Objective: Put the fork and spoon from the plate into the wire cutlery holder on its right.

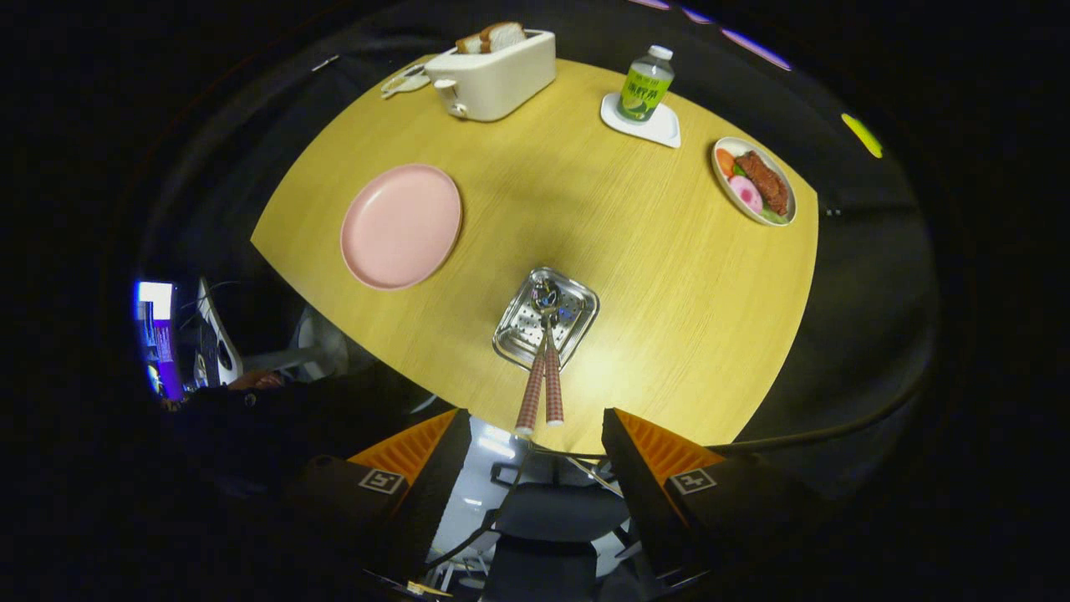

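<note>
Gripper view has us looking down with the fingers point(535, 468) spread wide, holding nothing. Just ahead of them, both checked-handle pieces, fork and spoon point(541, 386), already stand in the wire cutlery holder point(577, 322). Further ahead and left, the pink plate point(401, 226) looks bare, so we reckon it's basically done.

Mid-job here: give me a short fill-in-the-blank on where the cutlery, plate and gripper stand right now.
1. The pink plate on the table is ____.
2. Two pieces of cutlery with checked handles stand in the ____, just ahead of the fingers.
3. The gripper fingers are ____ and hold nothing.
4. Slices of bread stick out of the ____ at the table's far side.

Missing words: empty; wire cutlery holder; open; toaster.
</note>
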`<state>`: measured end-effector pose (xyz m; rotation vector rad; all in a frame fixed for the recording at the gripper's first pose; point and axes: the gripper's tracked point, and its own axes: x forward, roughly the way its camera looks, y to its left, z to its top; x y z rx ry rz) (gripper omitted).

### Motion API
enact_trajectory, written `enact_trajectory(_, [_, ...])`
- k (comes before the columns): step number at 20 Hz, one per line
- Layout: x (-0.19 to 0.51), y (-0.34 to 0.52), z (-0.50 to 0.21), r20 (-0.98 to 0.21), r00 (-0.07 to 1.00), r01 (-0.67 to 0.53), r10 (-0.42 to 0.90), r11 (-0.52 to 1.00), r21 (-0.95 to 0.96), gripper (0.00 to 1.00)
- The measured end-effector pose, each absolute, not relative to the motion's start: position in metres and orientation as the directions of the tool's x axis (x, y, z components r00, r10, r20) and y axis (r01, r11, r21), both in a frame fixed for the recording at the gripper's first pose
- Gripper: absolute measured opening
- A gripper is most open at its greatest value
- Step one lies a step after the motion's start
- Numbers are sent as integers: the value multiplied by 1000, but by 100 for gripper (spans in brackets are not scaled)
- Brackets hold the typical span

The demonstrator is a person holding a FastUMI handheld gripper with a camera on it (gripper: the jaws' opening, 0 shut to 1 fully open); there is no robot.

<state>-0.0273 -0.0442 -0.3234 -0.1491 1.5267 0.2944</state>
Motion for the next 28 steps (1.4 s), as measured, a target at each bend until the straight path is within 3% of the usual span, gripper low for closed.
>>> enact_trajectory(8, [9, -35, -275, -880, 472, -138, 47, 990, -22, 99])
enact_trajectory(13, [23, -30, -245, -742, 670, -26, 9, 1000, -12, 99])
enact_trajectory(22, [35, -24, -167, -468, 883, 31, -28, 1000, 0, 99])
enact_trajectory(28, [46, -21, -124, -316, 947, 64, -64, 998, -9, 98])
